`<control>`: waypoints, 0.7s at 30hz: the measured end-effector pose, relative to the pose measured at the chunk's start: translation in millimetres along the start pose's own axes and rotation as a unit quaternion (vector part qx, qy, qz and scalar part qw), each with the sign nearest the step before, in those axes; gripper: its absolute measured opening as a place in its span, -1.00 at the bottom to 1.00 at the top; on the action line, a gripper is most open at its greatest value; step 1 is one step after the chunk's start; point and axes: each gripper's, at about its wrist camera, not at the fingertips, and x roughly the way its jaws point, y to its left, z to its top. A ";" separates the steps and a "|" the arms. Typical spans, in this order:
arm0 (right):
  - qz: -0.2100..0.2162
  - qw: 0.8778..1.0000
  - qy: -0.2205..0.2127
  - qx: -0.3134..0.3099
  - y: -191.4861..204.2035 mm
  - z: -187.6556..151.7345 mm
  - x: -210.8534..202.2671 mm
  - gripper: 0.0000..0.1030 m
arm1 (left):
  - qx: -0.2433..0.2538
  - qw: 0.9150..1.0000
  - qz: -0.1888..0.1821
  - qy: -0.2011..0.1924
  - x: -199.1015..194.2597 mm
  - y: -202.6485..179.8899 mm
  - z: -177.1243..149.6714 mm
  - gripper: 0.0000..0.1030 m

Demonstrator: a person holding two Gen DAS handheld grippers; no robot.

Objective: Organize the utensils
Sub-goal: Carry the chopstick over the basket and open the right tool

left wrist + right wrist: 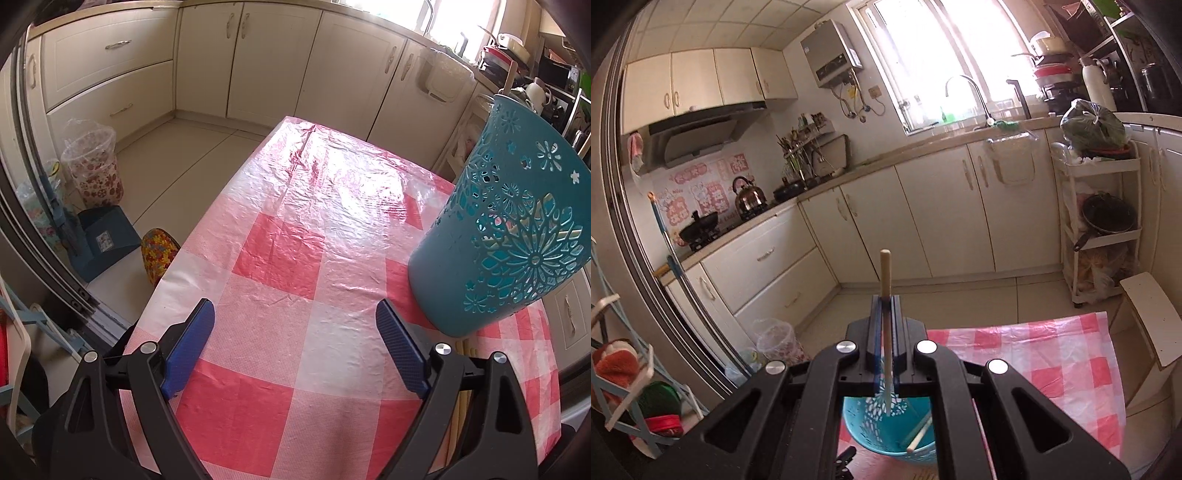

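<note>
A teal cut-out utensil holder (509,221) stands on the red-and-white checked table (280,258) to the right of my left gripper (295,325), whose blue jaws are wide open over bare cloth. Pale chopsticks (463,373) lie on the cloth behind its right finger. In the right wrist view my right gripper (885,306) is shut on one wooden chopstick (885,273), which stands upright through the jaws. Its lower end hangs over the mouth of the holder (871,439), which sits below the gripper. Other chopsticks (919,434) lean inside the holder.
Cream cabinets (258,62) line the far walls. A patterned bin (94,166) and a blue dustpan (99,247) stand on the floor left of the table. A white trolley (1100,221) and a white stool (1152,317) are to the right.
</note>
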 end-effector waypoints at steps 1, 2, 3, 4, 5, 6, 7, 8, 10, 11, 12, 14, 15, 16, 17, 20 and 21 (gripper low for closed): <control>-0.007 1.000 0.008 0.001 -2.2 -6.9 6.7 -0.90 | 0.000 1.000 0.000 0.000 0.0 0.1 0.0 0.65; -0.013 1.000 0.017 0.003 -5.1 -14.7 14.0 -0.90 | 0.000 1.000 0.000 0.000 -0.1 0.1 0.0 0.66; -0.017 1.000 0.026 0.004 -7.6 -21.2 20.5 -0.90 | 0.000 1.000 0.000 0.000 0.0 0.1 0.0 0.66; -0.020 0.999 0.034 0.005 -9.9 -26.9 25.9 -0.90 | 0.000 1.000 0.000 0.000 -0.1 0.1 0.0 0.66; -0.024 0.999 0.040 0.006 -10.8 -30.7 29.8 -0.90 | 0.001 1.000 0.001 0.000 0.0 -0.2 0.1 0.66; -0.026 0.999 0.046 0.005 -12.2 -35.1 33.7 -0.90 | 0.001 1.000 0.000 0.000 -0.1 0.1 0.0 0.66; -0.028 0.998 0.052 0.005 -11.7 -36.8 35.6 -0.90 | 0.001 1.000 0.000 0.000 -0.3 0.6 0.1 0.66; -0.029 0.998 0.058 0.005 -12.7 -39.9 37.7 -0.90 | 0.001 1.000 0.001 0.000 -0.3 0.6 0.1 0.66; -0.031 0.997 0.066 0.004 -14.1 -43.7 38.9 -0.89 | 0.001 1.000 0.001 0.000 -0.3 0.6 0.1 0.66; -0.033 0.997 0.068 0.004 -11.4 -43.4 39.9 -0.88 | 0.001 1.000 0.001 0.000 -0.3 0.6 0.2 0.66; -0.034 0.997 0.068 0.005 -11.0 -43.3 38.1 -0.82 | 0.001 1.000 0.001 0.000 -0.4 0.6 0.3 0.66; -0.038 0.997 0.060 0.005 -10.2 -43.4 30.6 -0.68 | 0.001 1.000 0.001 0.000 -0.4 0.8 0.3 0.66; -0.038 0.998 0.055 0.005 -9.9 -42.8 25.7 -0.64 | 0.001 1.000 0.001 0.000 -0.4 0.8 0.3 0.66; -0.039 0.998 0.050 0.004 -9.3 -42.4 22.0 -0.64 | 0.001 1.000 0.002 0.000 -0.4 0.9 0.3 0.66; -0.039 0.998 0.043 0.004 -8.0 -41.6 15.3 -0.64 | 0.001 1.000 0.002 0.001 -0.4 0.8 0.2 0.66; -0.040 0.999 0.016 0.003 -4.3 -39.1 -8.1 -0.64 | 0.001 1.000 0.003 0.000 -0.5 1.5 0.3 0.66; -0.042 0.999 0.006 0.000 -2.6 -38.4 -16.4 -0.63 | 0.001 1.000 0.003 0.001 -0.4 1.5 0.3 0.66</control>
